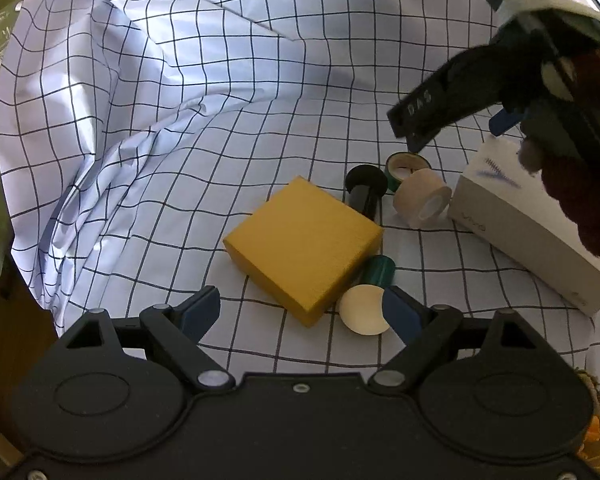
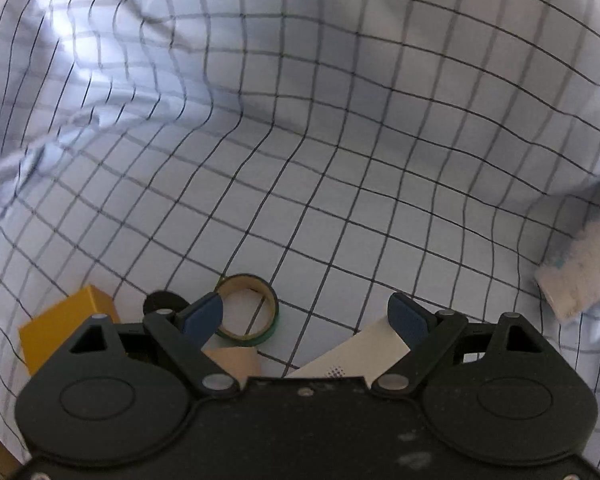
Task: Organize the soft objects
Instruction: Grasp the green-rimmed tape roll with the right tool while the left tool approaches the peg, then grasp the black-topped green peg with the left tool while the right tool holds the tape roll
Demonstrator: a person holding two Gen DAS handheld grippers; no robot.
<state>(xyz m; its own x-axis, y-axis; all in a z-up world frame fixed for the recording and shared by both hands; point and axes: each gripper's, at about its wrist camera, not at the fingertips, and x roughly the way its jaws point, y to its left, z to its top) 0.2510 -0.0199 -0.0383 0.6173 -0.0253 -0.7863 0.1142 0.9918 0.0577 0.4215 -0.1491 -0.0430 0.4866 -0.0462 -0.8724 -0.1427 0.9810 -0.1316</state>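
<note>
Left gripper (image 1: 300, 312): matte black plastic body, two round raised discs, linkage arms on silver pivot pins, small screws at the centre and lower edge.
Left fingertips (image 1: 202, 312): dark blue pads.
Right gripper (image 2: 308, 316): the same black build; pale scuffs on the lower housing.
Right fingertips (image 2: 406, 316): dark blue pads.
Marking: pale letters "DAS" on the black side of the right gripper's finger.
Sleeve (image 1: 580, 200): dark red, fuzzy knit.

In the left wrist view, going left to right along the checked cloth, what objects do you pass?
Yellow square foam block → black cylindrical spool → beige tape roll → white rectangular cardboard box.
</note>
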